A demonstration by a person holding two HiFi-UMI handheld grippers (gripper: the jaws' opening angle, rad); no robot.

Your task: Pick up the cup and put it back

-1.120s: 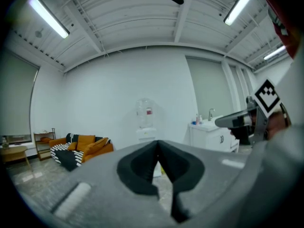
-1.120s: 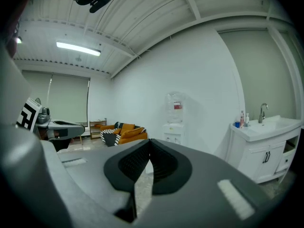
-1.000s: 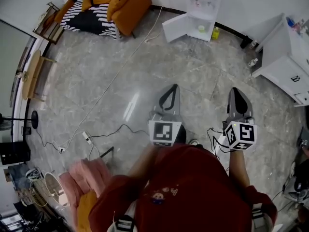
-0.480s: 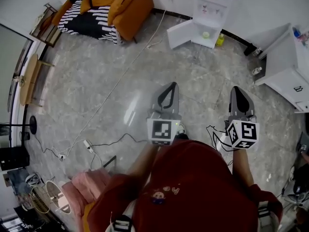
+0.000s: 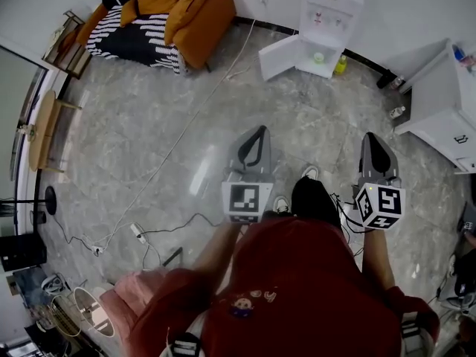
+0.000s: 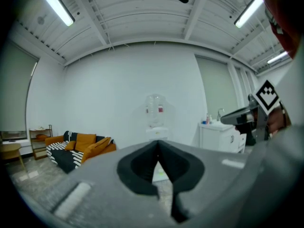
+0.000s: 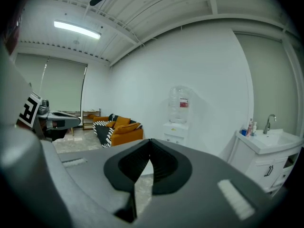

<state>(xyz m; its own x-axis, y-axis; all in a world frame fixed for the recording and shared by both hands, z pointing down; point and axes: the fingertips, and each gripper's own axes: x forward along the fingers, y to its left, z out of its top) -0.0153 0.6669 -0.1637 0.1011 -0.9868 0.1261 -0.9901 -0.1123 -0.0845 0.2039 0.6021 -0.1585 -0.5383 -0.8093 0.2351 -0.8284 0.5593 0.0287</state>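
Grey marble floor [image 5: 149,125] — left gripper [image 5: 257,134] and right gripper [image 5: 372,138] mid-frame, jaws together, empty — water dispenser [image 5: 331,10] top centre.

A white water dispenser [image 5: 331,10] stands against the wall, its lower door open. An orange sofa [image 5: 197,13] sits to its left, a white sink cabinet [image 5: 439,106] to its right.

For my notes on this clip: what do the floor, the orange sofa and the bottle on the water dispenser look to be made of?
Floor: polished stone or marble-look tile, going by the grey veining and the glossy streak of reflected light.
Orange sofa: soft, matte fabric upholstery with slumped cushions.
Bottle: probably clear plastic, since the wall shows through it.
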